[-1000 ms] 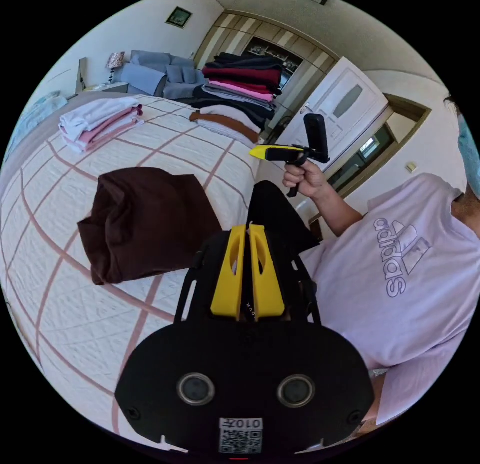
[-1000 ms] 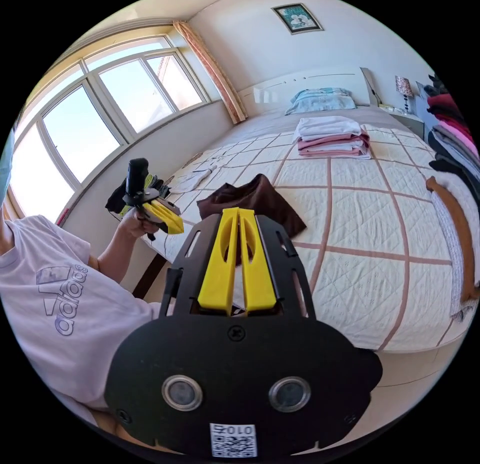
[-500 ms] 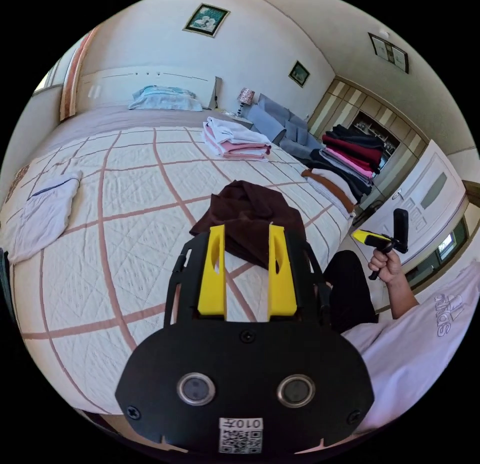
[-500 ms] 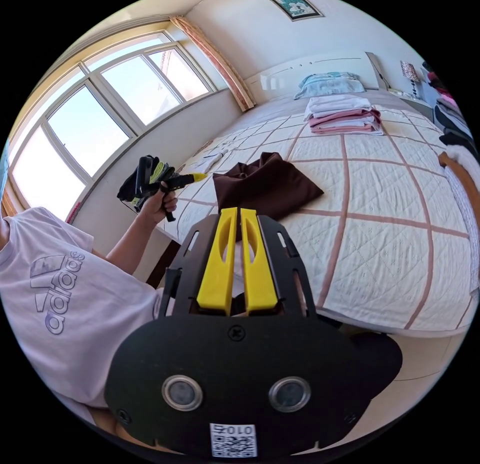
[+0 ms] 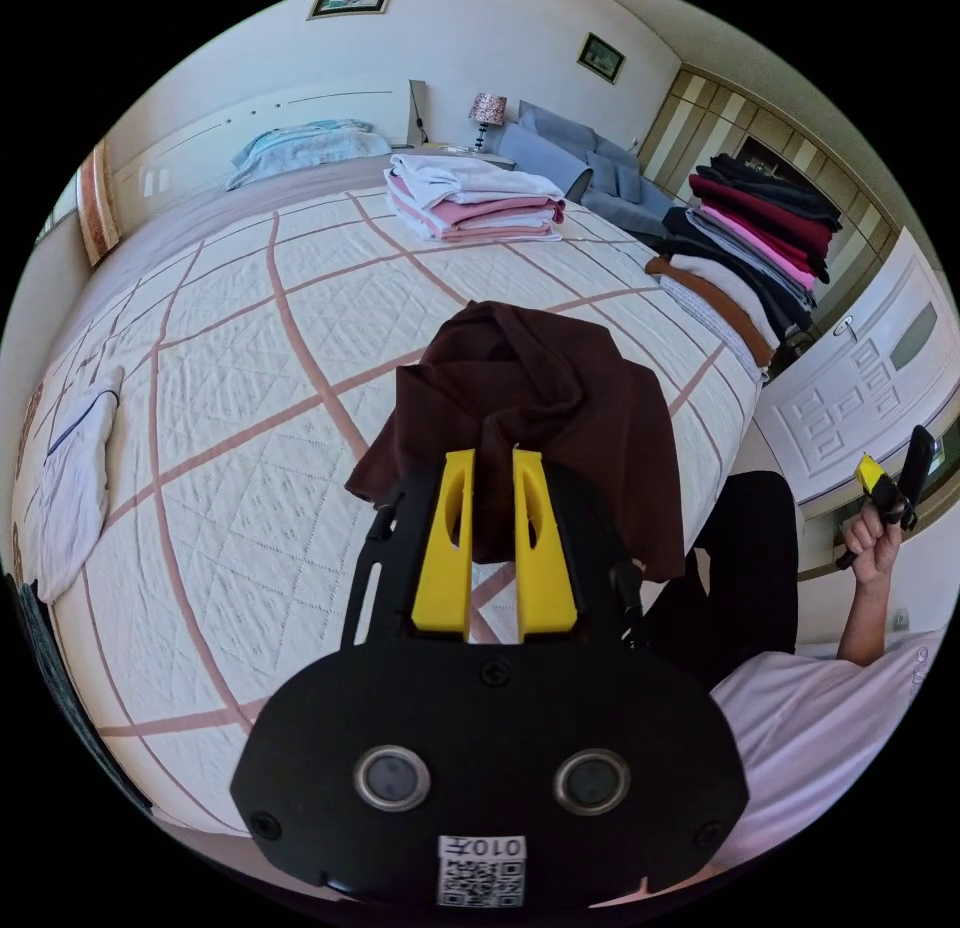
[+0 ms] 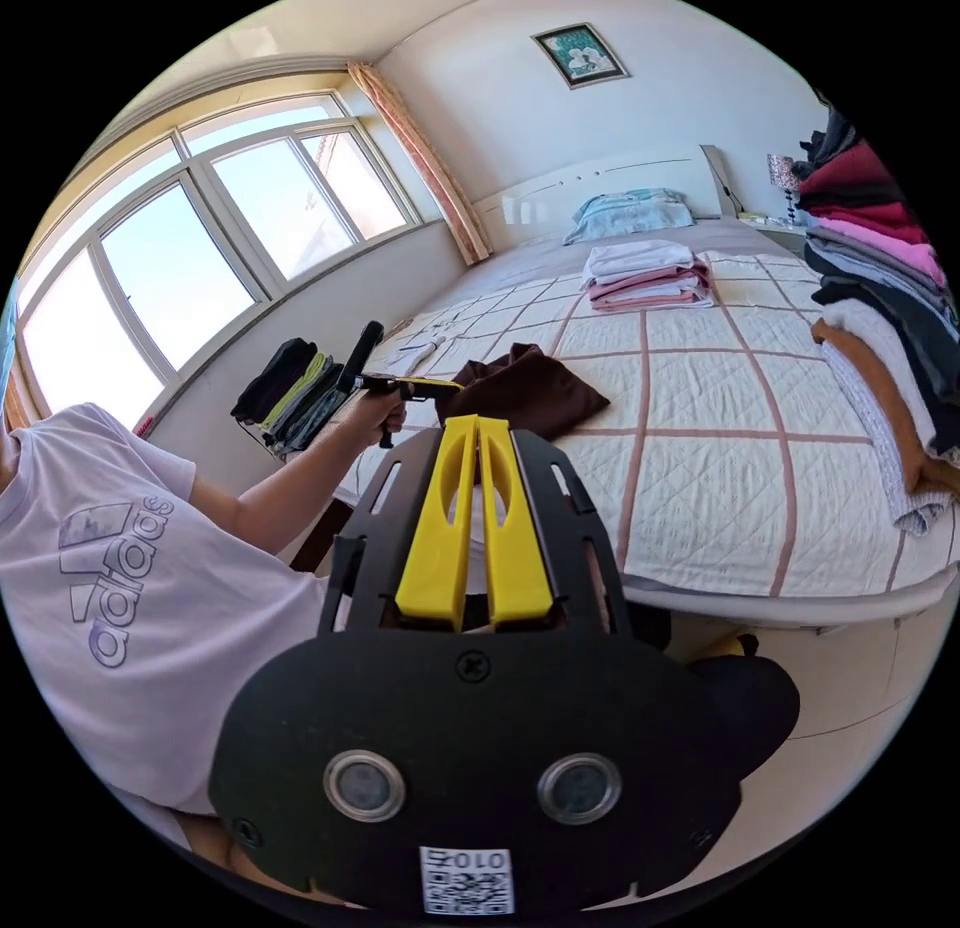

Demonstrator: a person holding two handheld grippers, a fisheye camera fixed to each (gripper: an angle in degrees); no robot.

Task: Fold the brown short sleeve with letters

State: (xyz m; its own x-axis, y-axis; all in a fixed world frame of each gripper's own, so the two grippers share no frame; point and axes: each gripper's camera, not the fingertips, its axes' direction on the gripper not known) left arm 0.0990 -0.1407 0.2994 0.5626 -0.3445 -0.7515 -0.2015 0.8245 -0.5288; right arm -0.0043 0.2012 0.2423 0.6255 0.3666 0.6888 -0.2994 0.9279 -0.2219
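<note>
Left gripper (image 5: 490,455): jaws narrowly spread, a raised fold of the brown short sleeve (image 5: 530,408) between them, grip not certain. Shirt crumpled on the quilted bed (image 5: 250,368), just beyond the tips. Right gripper (image 6: 477,423): jaws pressed together, empty, short of the bed edge.

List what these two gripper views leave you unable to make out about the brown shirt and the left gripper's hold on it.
- Letters on the brown shirt: left gripper view, hidden in its own crumpled folds.
- Whether the left gripper presses cloth: its jaws stand slightly apart with cloth between; contact unclear.
- Left gripper's tips in the right gripper view: too small to judge.
- Shirt's near hem: left gripper view, covered by the gripper body.
</note>
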